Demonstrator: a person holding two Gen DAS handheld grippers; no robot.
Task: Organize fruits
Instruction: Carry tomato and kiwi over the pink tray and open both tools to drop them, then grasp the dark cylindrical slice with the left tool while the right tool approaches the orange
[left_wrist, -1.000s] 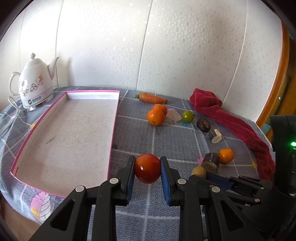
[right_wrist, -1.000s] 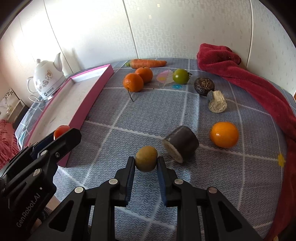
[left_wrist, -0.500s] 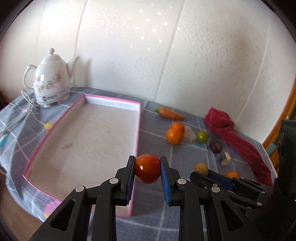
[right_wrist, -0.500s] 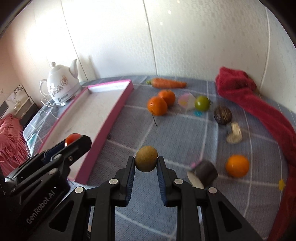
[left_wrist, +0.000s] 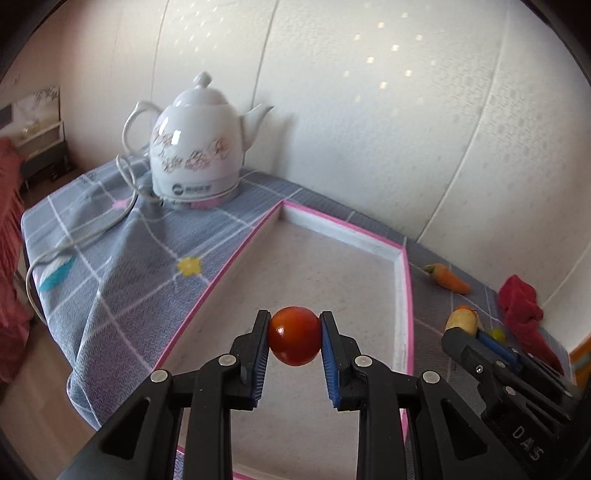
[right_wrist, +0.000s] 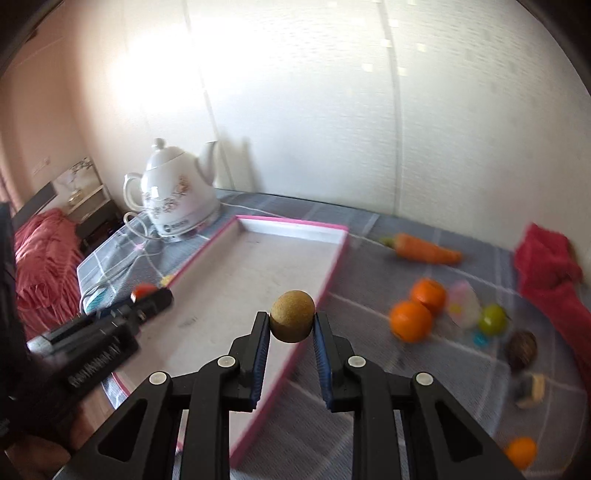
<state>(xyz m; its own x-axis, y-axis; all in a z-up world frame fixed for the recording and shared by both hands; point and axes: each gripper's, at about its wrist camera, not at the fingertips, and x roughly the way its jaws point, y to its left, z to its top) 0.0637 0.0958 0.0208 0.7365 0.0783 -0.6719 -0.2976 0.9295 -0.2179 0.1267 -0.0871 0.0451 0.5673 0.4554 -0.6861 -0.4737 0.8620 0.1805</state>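
My left gripper (left_wrist: 294, 334) is shut on a red tomato (left_wrist: 294, 335) and holds it in the air above the pink-rimmed tray (left_wrist: 400, 266). My right gripper (right_wrist: 291, 325) is shut on a brown kiwi (right_wrist: 292, 320) and holds it above the tray's right rim (right_wrist: 332, 273). The right gripper with the kiwi (left_wrist: 461, 320) also shows at the right of the left wrist view. The left gripper with the tomato (right_wrist: 142, 290) shows at the left of the right wrist view. Two oranges (right_wrist: 410, 320), a green fruit (right_wrist: 492, 319) and a carrot (right_wrist: 424, 252) lie on the cloth right of the tray.
A white kettle (left_wrist: 195, 151) with its cord stands at the tray's far left corner. A red towel (right_wrist: 550, 269) lies along the right wall. A dark round fruit (right_wrist: 521, 348), a pale stub (right_wrist: 532, 387) and another orange (right_wrist: 521, 452) lie at the right.
Both grippers have lifted and swung left with their fruit, from over the cloth to over the tray. The kettle now looks nearer and the loose fruits lie off to the right.
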